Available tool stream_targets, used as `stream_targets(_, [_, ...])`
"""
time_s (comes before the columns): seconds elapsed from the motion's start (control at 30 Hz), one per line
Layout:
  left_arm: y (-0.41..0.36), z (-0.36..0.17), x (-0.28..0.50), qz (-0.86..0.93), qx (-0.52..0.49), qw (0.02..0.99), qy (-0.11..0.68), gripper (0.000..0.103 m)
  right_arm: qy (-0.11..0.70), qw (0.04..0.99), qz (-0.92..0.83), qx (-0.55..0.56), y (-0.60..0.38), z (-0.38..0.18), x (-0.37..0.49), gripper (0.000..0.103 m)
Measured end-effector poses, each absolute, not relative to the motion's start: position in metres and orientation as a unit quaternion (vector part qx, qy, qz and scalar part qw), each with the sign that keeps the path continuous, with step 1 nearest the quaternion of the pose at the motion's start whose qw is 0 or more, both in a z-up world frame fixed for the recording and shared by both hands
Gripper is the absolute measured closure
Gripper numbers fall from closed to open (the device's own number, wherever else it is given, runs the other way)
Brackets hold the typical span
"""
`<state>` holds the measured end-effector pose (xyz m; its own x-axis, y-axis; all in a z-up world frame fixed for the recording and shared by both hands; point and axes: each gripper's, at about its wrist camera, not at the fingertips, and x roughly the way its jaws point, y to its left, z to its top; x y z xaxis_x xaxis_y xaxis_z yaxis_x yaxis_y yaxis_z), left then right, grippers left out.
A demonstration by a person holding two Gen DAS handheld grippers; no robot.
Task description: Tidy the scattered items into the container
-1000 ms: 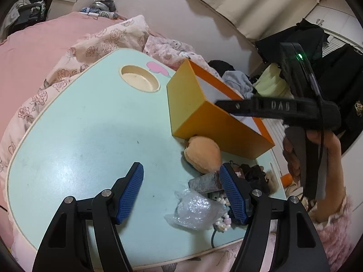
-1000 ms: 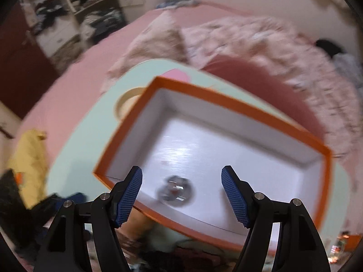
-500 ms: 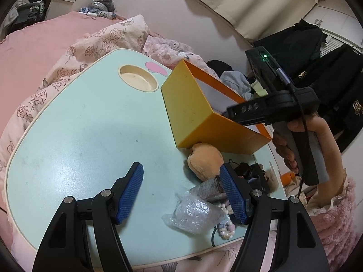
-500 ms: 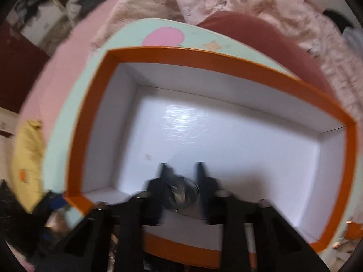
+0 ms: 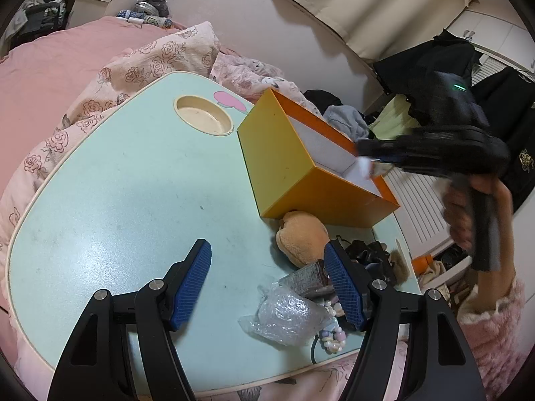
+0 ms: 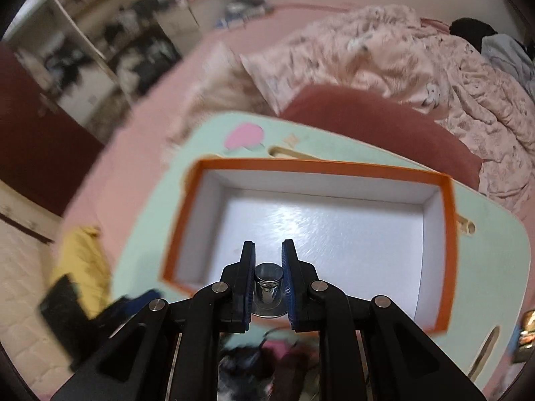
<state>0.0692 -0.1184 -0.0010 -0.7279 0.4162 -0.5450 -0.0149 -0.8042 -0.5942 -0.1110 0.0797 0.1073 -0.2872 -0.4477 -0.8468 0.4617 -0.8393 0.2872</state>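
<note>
Having closed since the earlier frame, the right gripper (image 6: 268,277) pinches one metal knob (image 6: 268,278) above one orange box (image 6: 448,234); the left gripper (image 5: 267,287) stays wide, one plush (image 5: 302,237) and one plastic bag (image 5: 284,314) just ahead

Right claw (image 6: 269,280) clamped; left claw (image 5: 269,292) agape.

Bare table (image 5: 117,180) left of the orange box (image 5: 284,160); clutter (image 5: 321,274) crowds its near side.
</note>
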Motion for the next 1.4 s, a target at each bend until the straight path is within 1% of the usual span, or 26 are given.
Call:
stream_targets(0.1, [-0.119,-0.001,0.069,0.883,-0.348,0.124,-0.29,0.033,-0.013,0.304,-0.811,0.5,0.102,0.113,-0.079,0.087])
stream_targets(0.23, [-0.114,0.0,0.067,0.884,-0.351,0.123,-0.284,0.033,-0.019,0.299,-0.813,0.499,0.116,0.092,-0.051,0.087])
stream_targets(0.37, [-0.106,0.002,0.064,0.886,-0.359,0.118,-0.268,0.033,-0.02,0.305,-0.817,0.489,0.112,0.068,-0.048,0.087])
stream_targets(0.47, [-0.101,0.003,0.061,0.888,-0.365,0.115,-0.254,0.033,-0.036,0.31,-0.826,0.47,0.111,0.06,-0.048,0.086])
stream_targets(0.53, [-0.099,0.004,0.06,0.89,-0.367,0.114,-0.247,0.033,-0.045,0.308,-0.833,0.456,0.115,0.06,-0.043,0.074])
stream_targets(0.57, [-0.099,0.005,0.059,0.89,-0.368,0.113,-0.245,0.033,-0.056,0.309,-0.839,0.444,0.12,0.061,-0.038,0.059])
stream_targets(0.6, [-0.098,0.006,0.057,0.89,-0.37,0.113,-0.243,0.033,-0.068,0.31,-0.845,0.431,0.127,0.063,-0.033,0.05])
stream_targets(0.63, [-0.098,0.008,0.055,0.89,-0.37,0.113,-0.242,0.033,-0.08,0.31,-0.851,0.416,0.135,0.067,-0.027,0.048])
stream_targets(0.7, [-0.1,0.015,0.047,0.889,-0.37,0.111,-0.246,0.033,-0.092,0.303,-0.862,0.396,0.15,0.073,-0.016,0.048])
stream_targets(0.8, [-0.104,0.024,0.027,0.883,-0.384,0.096,-0.251,0.033,-0.106,0.256,-0.889,0.364,0.181,0.084,-0.011,0.048])
stream_targets(0.87, [-0.104,0.028,0.012,0.883,-0.394,0.089,-0.238,0.033,-0.133,0.2,-0.91,0.337,0.21,0.091,-0.014,0.048])
stream_targets(0.93, [-0.103,0.03,0.001,0.887,-0.399,0.075,-0.221,0.033,-0.156,0.114,-0.932,0.307,0.239,0.095,-0.02,0.046])
stream_targets(0.97, [-0.101,0.03,-0.004,0.888,-0.402,0.069,-0.214,0.032,-0.166,0.095,-0.934,0.302,0.248,0.094,-0.024,0.043])
stream_targets(1.0, [-0.1,0.029,-0.011,0.887,-0.408,0.065,-0.207,0.032,-0.179,0.086,-0.932,0.305,0.256,0.091,-0.03,0.042])
stream_targets(1.03, [-0.099,0.027,-0.017,0.884,-0.415,0.064,-0.204,0.032,-0.2,0.091,-0.922,0.319,0.263,0.084,-0.039,0.042])
stream_targets(1.13, [-0.098,0.022,-0.024,0.878,-0.425,0.073,-0.209,0.033,-0.22,0.111,-0.905,0.348,0.262,0.068,-0.052,0.042])
stream_targets(1.3, [-0.098,0.034,0.002,0.889,-0.397,0.091,-0.21,0.033,-0.184,0.115,-0.918,0.331,0.247,0.072,-0.038,0.042])
stream_targets(1.4, [-0.098,0.045,0.027,0.895,-0.388,0.11,-0.189,0.032,-0.138,0.142,-0.926,0.323,0.232,0.078,-0.011,0.043])
